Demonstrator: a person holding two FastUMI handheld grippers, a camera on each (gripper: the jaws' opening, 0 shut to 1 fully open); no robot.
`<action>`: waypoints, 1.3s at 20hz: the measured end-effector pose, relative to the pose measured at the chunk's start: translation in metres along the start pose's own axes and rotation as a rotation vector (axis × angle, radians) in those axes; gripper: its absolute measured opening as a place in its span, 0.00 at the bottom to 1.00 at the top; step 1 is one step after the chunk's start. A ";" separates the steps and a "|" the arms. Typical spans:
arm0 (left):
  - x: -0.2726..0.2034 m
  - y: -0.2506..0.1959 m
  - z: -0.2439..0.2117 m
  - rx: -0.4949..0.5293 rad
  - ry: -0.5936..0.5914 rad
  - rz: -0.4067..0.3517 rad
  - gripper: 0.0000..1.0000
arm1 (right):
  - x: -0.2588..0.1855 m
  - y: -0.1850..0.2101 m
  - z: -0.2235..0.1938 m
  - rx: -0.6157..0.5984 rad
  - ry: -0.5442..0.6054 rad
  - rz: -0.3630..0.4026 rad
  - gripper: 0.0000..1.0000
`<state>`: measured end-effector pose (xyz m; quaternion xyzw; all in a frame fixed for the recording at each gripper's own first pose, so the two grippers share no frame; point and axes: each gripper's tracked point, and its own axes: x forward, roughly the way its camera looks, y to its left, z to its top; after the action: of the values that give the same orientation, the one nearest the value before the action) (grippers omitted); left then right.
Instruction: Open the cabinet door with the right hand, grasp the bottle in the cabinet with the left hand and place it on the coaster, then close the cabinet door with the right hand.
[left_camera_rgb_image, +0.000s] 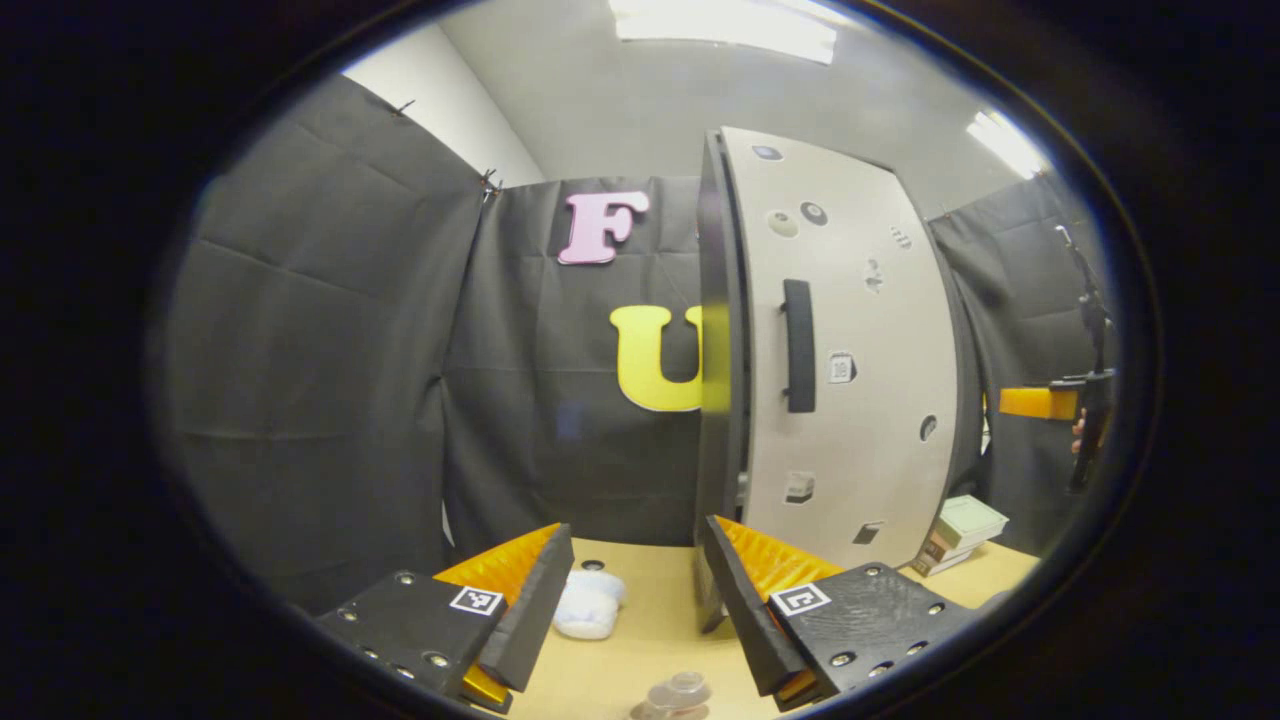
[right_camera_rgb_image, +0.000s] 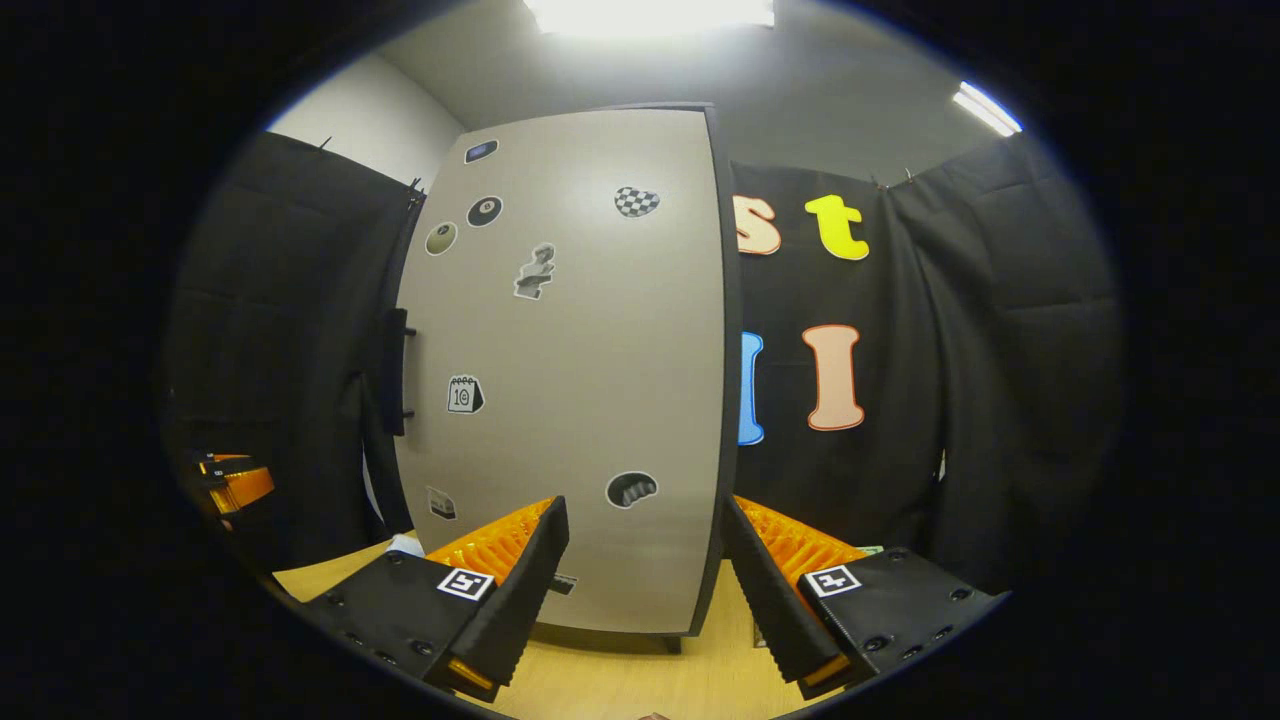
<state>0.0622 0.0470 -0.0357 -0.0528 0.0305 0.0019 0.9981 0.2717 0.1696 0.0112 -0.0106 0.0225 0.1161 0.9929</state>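
Both grippers hang open over the wooden table (left_camera_rgb_image: 640, 610), nothing held: left gripper (left_camera_rgb_image: 635, 600), right gripper (right_camera_rgb_image: 645, 590). Just ahead of the left one sit a white crumpled thing (left_camera_rgb_image: 588, 608) and a clear round piece (left_camera_rgb_image: 675, 693), maybe the coaster. Beyond stands the cabinet door (right_camera_rgb_image: 570, 370), looking shut, so opening comes first, I'd say: the right gripper must reach the dark handle (left_camera_rgb_image: 798, 345). Bottle presumably inside, unseen. Books (left_camera_rgb_image: 962, 530) beside, black cloth walls behind.

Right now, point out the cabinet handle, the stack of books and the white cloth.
cabinet handle (left_camera_rgb_image: 798, 345), left gripper view, mid-bar.
stack of books (left_camera_rgb_image: 962, 533), left gripper view, top cover.
white cloth (left_camera_rgb_image: 588, 605), left gripper view, centre.
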 end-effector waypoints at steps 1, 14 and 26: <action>-0.004 -0.008 0.001 -0.001 0.000 0.001 0.81 | -0.010 -0.009 -0.002 0.004 -0.002 -0.003 0.97; -0.041 -0.068 0.023 0.056 -0.009 -0.007 0.80 | -0.103 -0.103 -0.042 0.068 0.019 -0.119 0.97; -0.038 -0.047 0.019 0.069 -0.021 -0.055 0.81 | -0.127 -0.072 -0.015 0.057 -0.043 -0.152 0.97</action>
<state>0.0254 0.0026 -0.0095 -0.0190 0.0185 -0.0261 0.9993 0.1640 0.0702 0.0034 0.0185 0.0038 0.0401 0.9990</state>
